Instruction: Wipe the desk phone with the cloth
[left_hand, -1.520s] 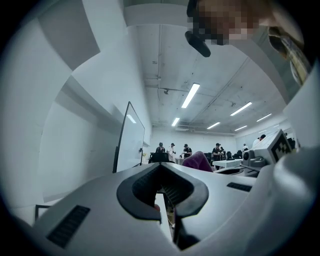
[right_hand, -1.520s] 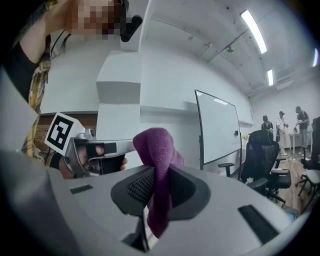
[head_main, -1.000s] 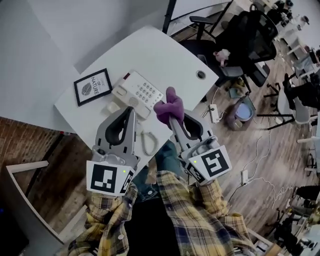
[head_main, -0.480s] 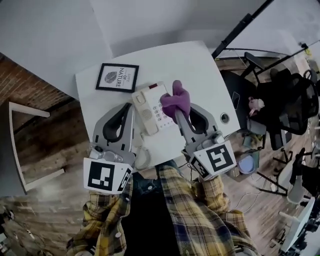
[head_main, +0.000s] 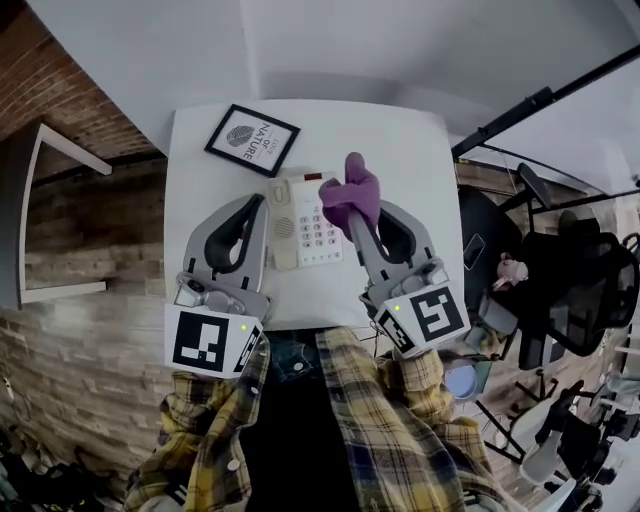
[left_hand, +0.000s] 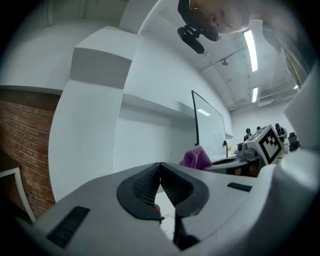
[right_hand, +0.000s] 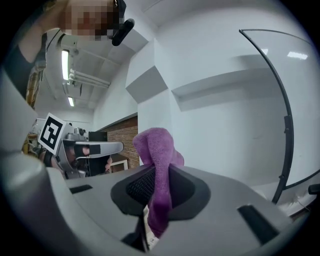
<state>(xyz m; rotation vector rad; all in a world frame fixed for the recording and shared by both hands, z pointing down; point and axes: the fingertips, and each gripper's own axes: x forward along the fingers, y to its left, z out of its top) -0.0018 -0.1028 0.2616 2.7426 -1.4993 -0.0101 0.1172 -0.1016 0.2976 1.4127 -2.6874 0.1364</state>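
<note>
Phone (head_main: 305, 222): beige, lies flat near the middle of the white tabletop (head_main: 410, 160), with the handset (head_main: 283, 228) in its cradle on the left and the keypad on the right.
Cloth (head_main: 350, 195): purple, bunched up, and standing up out of the right gripper's tip. In the head view it overlaps the phone's far right corner; whether it touches the phone cannot be told.
Right gripper (right_hand: 157, 185): jaws closed on the cloth, which is pinched between the ribbed pads, with a fold rising above them and a tail hanging below. It reaches in from the near right edge of the tabletop.
Left gripper (left_hand: 160, 172): jaws pressed together at the tips with nothing between them. In the head view its tip sits just beside the handset's far end, at the phone's left.
Frame (head_main: 252, 140): black, with a leaf print, lying flat at the far left of the tabletop, apart from the phone.
Sleeves (head_main: 390, 420): yellow plaid, behind both grippers.
Chair (head_main: 525, 270): black, on the floor to the right of the tabletop.
Brick wall (head_main: 70, 230): along the left.
</note>
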